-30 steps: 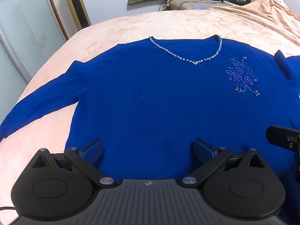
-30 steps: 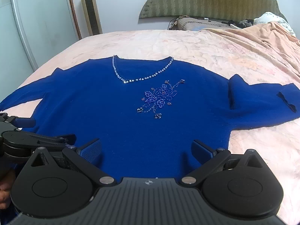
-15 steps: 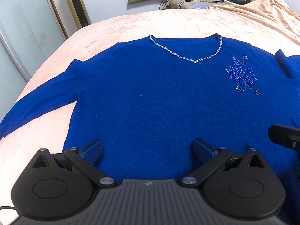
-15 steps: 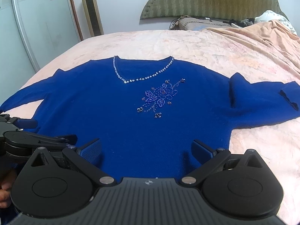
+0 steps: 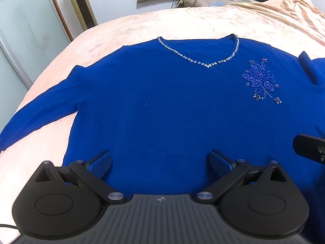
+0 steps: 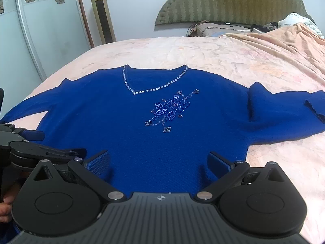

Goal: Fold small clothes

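A royal-blue sweater (image 5: 166, 105) (image 6: 126, 134) lies flat, front up, on the bed with both sleeves spread out. It has a beaded V-neckline (image 5: 203, 61) (image 6: 150, 87) and a beaded flower (image 5: 262, 81) (image 6: 170, 109) on the chest. My left gripper (image 5: 160, 162) hovers open over the sweater's lower hem, left of centre. My right gripper (image 6: 159, 162) also stands open above the hem further right, nothing between its fingers. The left gripper (image 6: 30, 142) shows at the left edge of the right wrist view.
The peach bedspread (image 6: 233, 61) covers the bed, bunched up at the far right (image 5: 300, 14). A green headboard (image 6: 229, 2) and a brown pillow (image 6: 205, 28) sit at the back. A tower fan (image 6: 102, 14) and a glass wardrobe door (image 5: 26, 32) stand on the left.
Both grippers have drifted slightly back and up, so the sweater sits a little lower and smaller in view. The sweater has not moved and both stay open.
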`<state>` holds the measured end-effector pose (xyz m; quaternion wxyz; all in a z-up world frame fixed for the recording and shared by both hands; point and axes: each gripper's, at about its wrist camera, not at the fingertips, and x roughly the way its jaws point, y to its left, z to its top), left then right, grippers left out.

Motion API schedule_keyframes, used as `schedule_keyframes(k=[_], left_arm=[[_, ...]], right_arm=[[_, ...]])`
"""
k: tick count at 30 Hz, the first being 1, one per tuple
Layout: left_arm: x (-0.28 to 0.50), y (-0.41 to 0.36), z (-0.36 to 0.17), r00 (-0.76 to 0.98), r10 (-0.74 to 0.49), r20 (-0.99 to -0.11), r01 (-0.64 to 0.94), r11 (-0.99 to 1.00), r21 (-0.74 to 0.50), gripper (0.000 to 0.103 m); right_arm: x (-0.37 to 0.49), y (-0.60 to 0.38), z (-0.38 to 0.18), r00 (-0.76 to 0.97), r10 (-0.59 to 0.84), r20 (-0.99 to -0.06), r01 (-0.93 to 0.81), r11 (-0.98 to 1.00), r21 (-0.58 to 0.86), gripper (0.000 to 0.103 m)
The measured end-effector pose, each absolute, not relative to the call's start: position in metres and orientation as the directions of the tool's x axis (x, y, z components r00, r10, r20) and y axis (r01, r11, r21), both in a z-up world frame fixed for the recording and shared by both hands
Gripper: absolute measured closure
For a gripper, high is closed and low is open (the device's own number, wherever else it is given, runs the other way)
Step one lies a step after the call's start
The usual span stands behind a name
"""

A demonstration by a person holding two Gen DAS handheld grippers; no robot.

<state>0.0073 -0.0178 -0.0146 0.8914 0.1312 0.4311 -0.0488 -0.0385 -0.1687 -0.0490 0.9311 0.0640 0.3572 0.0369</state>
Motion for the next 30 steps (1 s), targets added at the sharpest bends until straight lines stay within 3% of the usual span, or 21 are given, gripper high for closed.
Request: schedule_keyframes(k=[7,12,19,22,30], left_arm=[[0.009,-0.027,-0.014,0.620,0.031,-0.784,0.207,0.957,0.202,0.000],[0.011,-0.036,-0.013,0.622,0.015,-0.783,0.234,0.951,0.204,0.000],[0.010,-0.045,-0.013,0.637,0.004,-0.771,0.271,0.935,0.229,0.000],[0.009,-0.045,-0.013,0.639,0.003,-0.769,0.276,0.932,0.233,0.000],[0.010,-0.045,-0.014,0.633,0.003,-0.774,0.279,0.932,0.232,0.000]], right_arm=[[-0.043,-0.177,-0.046,0.785,0.115,-0.609,-0.056,0.992,0.116,0.000],[-0.037,-0.197,-0.046,0.764,0.131,-0.632,-0.057,0.989,0.136,0.001],[-0.017,-0.282,-0.040,0.781,-0.202,-0.591,0.214,0.976,-0.050,0.001],[-0.002,-0.334,-0.049,0.730,-0.318,-0.605,0.336,0.938,-0.087,0.010],[0.035,-0.407,-0.080,0.651,-0.410,-0.638,0.394,0.902,-0.177,0.015]])
